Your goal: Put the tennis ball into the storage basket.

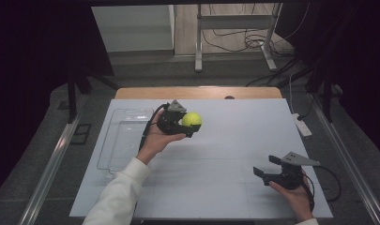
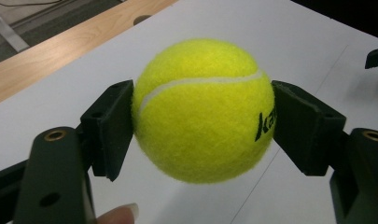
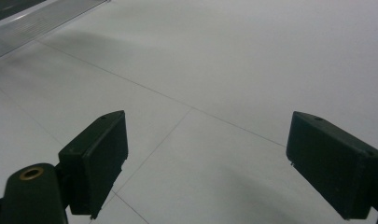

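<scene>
1. While the white counter (image 1: 216, 154) spreads across the middle of the high view, a strip of bare wood edges its far side, and the board carries faint ruled lines that also show in the right gripper view.
2. On the counter's left part lies a clear tray (image 1: 113, 150), shallow and see-through, with its rim catching a little light; the person's left forearm in a white sleeve (image 1: 119, 192) comes up just beside its near right corner.
3. Over the counter, right of the tray's far end, the left tool (image 1: 190, 125) is held up in the person's left hand (image 1: 155, 140), its grey three-cornered plate on top and a black cable trailing back over the wrist.
4. At the near right of the counter, well apart from the left one, the right tool (image 1: 265, 166) rests in the person's right hand (image 1: 295, 197), pointing toward the left; its jaws stand spread wide with only bare counter between them, as the right gripper view confirms.
5. Clenched between the left tool's black pads (image 2: 109, 135) is the tennis ball (image 2: 203, 109), bright yellow-green with a white seam curving over its top and dark lettering near the right pad; both pads press into its felt on opposite sides, and it hangs above the counter without touching it.
6. Lowest in the left gripper view, a fingertip (image 2: 119, 215) shows just under the ball.
</scene>
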Demonstrator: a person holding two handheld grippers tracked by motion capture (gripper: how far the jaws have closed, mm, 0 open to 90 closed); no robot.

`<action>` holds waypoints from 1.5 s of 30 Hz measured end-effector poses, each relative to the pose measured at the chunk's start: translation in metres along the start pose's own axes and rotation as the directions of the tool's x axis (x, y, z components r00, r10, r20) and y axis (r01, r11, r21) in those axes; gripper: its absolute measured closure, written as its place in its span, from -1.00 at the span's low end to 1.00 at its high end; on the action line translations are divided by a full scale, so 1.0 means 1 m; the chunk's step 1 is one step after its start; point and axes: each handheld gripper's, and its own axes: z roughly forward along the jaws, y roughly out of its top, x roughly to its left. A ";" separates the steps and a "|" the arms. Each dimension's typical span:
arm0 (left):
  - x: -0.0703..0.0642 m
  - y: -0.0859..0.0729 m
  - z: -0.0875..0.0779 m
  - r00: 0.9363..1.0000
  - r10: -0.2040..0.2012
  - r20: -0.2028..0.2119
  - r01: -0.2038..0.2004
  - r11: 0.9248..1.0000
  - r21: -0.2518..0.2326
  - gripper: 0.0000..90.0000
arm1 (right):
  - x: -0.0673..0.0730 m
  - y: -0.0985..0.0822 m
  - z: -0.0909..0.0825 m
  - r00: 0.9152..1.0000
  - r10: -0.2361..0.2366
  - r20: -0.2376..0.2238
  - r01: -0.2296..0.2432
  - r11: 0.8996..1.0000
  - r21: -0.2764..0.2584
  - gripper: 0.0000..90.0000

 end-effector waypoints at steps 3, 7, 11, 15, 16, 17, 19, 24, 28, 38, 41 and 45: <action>0.000 0.000 -0.001 1.000 0.000 -0.001 0.000 1.000 -0.005 -0.41 | 0.000 0.000 0.000 1.000 0.000 0.000 0.000 1.000 0.000 -0.72; 0.000 0.000 -0.003 1.000 0.001 0.001 -0.001 1.000 -0.008 -0.41 | 0.000 0.000 0.000 1.000 0.001 0.000 -0.001 1.000 -0.002 -0.72; 0.000 0.000 -0.006 1.000 0.001 0.001 -0.001 1.000 -0.016 -0.41 | 0.000 0.000 0.000 1.000 0.001 0.001 -0.001 1.000 -0.001 -0.72; 0.000 -0.002 -0.008 1.000 0.001 -0.002 -0.001 1.000 -0.013 -0.41 | 0.000 0.000 0.000 1.000 -0.002 0.002 0.002 1.000 0.000 -0.72; 0.001 -0.003 -0.009 1.000 0.006 -0.006 -0.006 1.000 -0.012 -0.41 | 0.000 0.000 -0.001 1.000 -0.002 0.002 0.002 1.000 -0.001 -0.72; 0.001 -0.003 -0.010 1.000 0.004 -0.006 -0.004 1.000 -0.015 -0.41 | 0.000 0.000 -0.001 1.000 -0.001 0.001 0.001 1.000 -0.002 -0.72; 0.002 -0.004 -0.013 1.000 0.000 -0.011 0.000 1.000 -0.020 -0.41 | 0.000 0.000 -0.001 1.000 -0.001 0.001 0.001 1.000 -0.002 -0.72; 0.003 -0.005 -0.017 1.000 -0.005 -0.019 0.005 1.000 -0.025 -0.41 | 0.000 0.000 -0.001 1.000 -0.002 0.001 0.002 1.000 -0.002 -0.72; 0.005 -0.006 -0.022 1.000 -0.011 -0.021 0.010 0.999 -0.031 -0.41 | 0.000 0.001 -0.001 1.000 -0.001 0.002 0.001 1.000 -0.003 -0.72; 0.008 -0.007 -0.028 0.999 -0.015 -0.034 0.014 0.999 -0.033 -0.41 | 0.000 0.001 -0.001 1.000 0.002 0.004 -0.002 1.000 -0.006 -0.72; 0.009 -0.008 -0.030 0.999 -0.012 -0.039 0.011 0.999 -0.035 -0.41 | 0.000 0.001 -0.001 1.000 -0.001 0.004 0.001 1.000 -0.003 -0.72; 0.010 -0.009 -0.033 0.999 -0.020 -0.040 0.018 0.999 -0.044 -0.41 | 0.000 0.001 -0.001 1.000 0.002 0.005 -0.002 1.000 -0.006 -0.72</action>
